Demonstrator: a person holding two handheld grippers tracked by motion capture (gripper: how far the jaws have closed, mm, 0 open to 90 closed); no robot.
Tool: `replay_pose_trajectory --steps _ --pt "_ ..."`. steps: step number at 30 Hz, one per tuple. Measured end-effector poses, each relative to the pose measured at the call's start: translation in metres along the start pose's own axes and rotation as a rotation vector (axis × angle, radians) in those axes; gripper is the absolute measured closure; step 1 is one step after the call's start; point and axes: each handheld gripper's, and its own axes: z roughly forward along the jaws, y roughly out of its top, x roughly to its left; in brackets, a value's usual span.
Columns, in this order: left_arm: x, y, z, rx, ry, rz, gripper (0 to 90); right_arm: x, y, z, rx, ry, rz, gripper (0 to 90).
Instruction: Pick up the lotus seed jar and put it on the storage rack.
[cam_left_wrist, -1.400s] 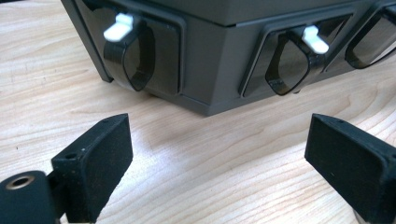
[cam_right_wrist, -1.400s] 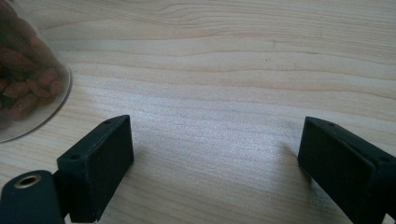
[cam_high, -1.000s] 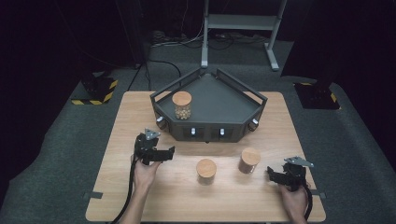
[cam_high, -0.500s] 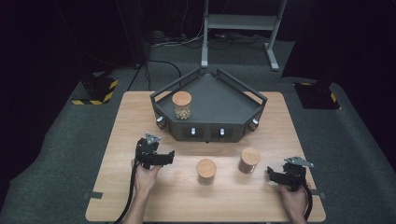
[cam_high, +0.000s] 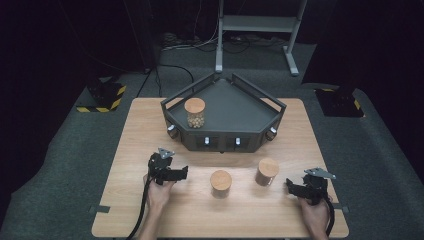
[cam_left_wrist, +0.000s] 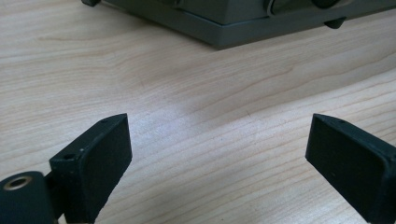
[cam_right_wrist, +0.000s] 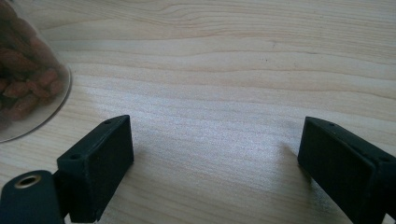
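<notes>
Three clear jars with wooden lids are in the high view. One jar stands inside the dark grey angular tray at the back of the table. A second jar and a third jar stand on the bare wood in front of the tray. My left gripper lies left of the second jar, open and pointing right toward it. My right gripper lies right of the third jar, open and pointing left. In the left gripper view the left gripper is empty. In the right gripper view the right gripper is empty, with a jar of brown nuts beside its left jaw.
The tray's front wall with its knobs lies just beyond the left gripper. The wooden table stands on grey carpet. A metal stand and yellow-black striped blocks sit on the floor behind.
The left gripper has slid a little toward the table's front edge and the middle jar. The right gripper and the jars have not moved.
</notes>
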Motion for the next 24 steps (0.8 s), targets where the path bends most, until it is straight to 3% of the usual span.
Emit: replay_pose_trajectory --steps 6,19,24 --pt "-0.003 -0.004 0.006 0.016 0.023 0.021 6.6 0.0 0.0 0.0 0.0 -0.001 0.001 10.1" --pt "-0.001 -0.016 0.018 0.032 0.052 -0.006 5.9 0.0 0.0 0.0 0.0 -0.001 0.002 10.1" --pt "-0.002 -0.021 0.022 0.04 0.064 0.016 5.7 0.0 0.0 0.0 0.0 -0.002 0.002 10.1"
